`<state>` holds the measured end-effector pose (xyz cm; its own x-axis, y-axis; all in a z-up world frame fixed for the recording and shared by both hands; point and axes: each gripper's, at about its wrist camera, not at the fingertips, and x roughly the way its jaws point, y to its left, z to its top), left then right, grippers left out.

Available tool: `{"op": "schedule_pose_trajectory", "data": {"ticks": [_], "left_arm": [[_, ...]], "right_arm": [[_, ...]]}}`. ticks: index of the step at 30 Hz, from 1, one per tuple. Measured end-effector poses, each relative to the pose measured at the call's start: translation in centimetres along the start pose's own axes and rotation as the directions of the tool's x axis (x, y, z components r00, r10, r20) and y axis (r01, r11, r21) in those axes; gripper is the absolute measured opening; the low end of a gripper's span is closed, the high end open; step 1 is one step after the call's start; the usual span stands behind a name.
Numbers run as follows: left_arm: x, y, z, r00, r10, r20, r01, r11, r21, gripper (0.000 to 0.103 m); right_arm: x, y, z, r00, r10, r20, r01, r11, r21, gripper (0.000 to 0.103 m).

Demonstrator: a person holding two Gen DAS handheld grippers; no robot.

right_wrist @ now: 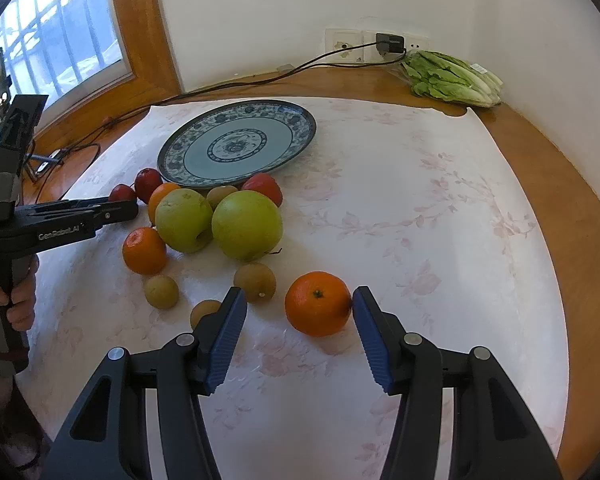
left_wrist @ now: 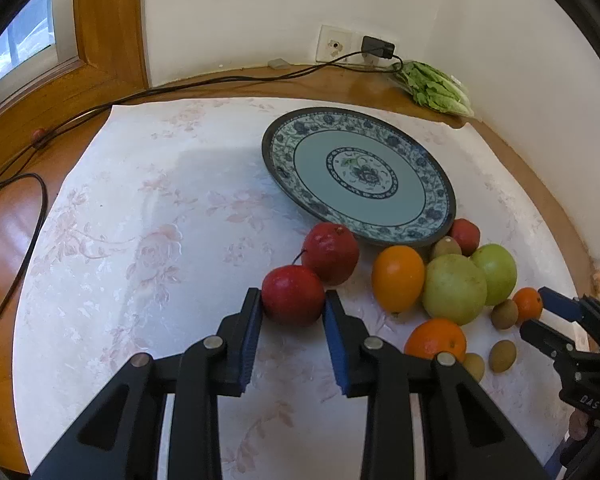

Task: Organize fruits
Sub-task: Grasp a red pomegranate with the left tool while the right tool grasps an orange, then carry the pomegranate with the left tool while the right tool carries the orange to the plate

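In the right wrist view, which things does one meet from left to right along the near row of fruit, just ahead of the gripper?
Small brown fruit → another, half hidden by a finger → larger brown fruit → orange.

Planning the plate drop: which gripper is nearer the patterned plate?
Left. The left gripper, clamping a red apple, sits just short of the plate; the right gripper is farther back, beyond the fruit cluster.

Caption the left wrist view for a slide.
Left gripper clamps a red apple beside mixed fruit, below the empty patterned plate.
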<state>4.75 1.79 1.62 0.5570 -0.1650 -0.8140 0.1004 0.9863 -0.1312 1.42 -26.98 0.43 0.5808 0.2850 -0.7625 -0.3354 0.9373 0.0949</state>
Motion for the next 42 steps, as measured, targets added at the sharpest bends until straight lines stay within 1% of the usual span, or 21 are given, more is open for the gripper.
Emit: {"op": "schedule_pose_trajectory", "data": {"ticks": [3, 14, 21, 23, 29, 36, 42], "left_arm": [[-0.1, -0.2, 0.0, 1.0, 0.004, 0.001, -0.004, 1.0, 0.006, 0.032], [-1.6, -0.4, -0.6, 1.0, -0.018, 0.014, 0.018, 1.0, -0.001, 0.032], [-2.3, -0.7, -0.6, 1.0, -0.019, 0.015, 0.019, 1.0, 0.001, 0.032], [-2.4, -0.8, -0.7, 1.0, -0.018, 0.015, 0.018, 1.0, 0.004, 0.032], [-3.2, -1.1, -0.4, 1.0, -0.018, 0.025, 0.018, 1.0, 0.01, 0.032], [-4.1, -1.4, 0.3, 0.999, -0.018, 0.031, 0.017, 1.0, 0.023, 0.032], [-5.0, -2.2, 1.2, 0.998, -0.03, 0.05, 0.027, 0.998, 0.051, 0.032]], "right_arm": [[0.2, -0.1, 0.1, 1.0, -0.001, -0.003, 0.001, 1.0, 0.012, 0.057], [0.7, -0.7, 0.0, 1.0, 0.031, -0.006, -0.03, 0.998, 0.052, 0.057], [0.7, -1.3, -0.1, 1.0, 0.027, -0.008, -0.027, 0.997, 0.068, 0.041], [0.8, -1.5, -0.2, 0.999, 0.03, -0.013, -0.029, 0.997, 0.078, 0.038], [0.5, -1.7, -0.2, 0.999, 0.052, -0.008, -0.051, 0.994, 0.1, 0.037], [-0.8, -1.5, 0.6, 0.999, 0.048, 0.022, -0.05, 0.995, 0.084, 0.037], [-1.9, -1.7, 2.0, 0.995, 0.09, 0.038, -0.093, 0.991, 0.1, 0.037]]}}
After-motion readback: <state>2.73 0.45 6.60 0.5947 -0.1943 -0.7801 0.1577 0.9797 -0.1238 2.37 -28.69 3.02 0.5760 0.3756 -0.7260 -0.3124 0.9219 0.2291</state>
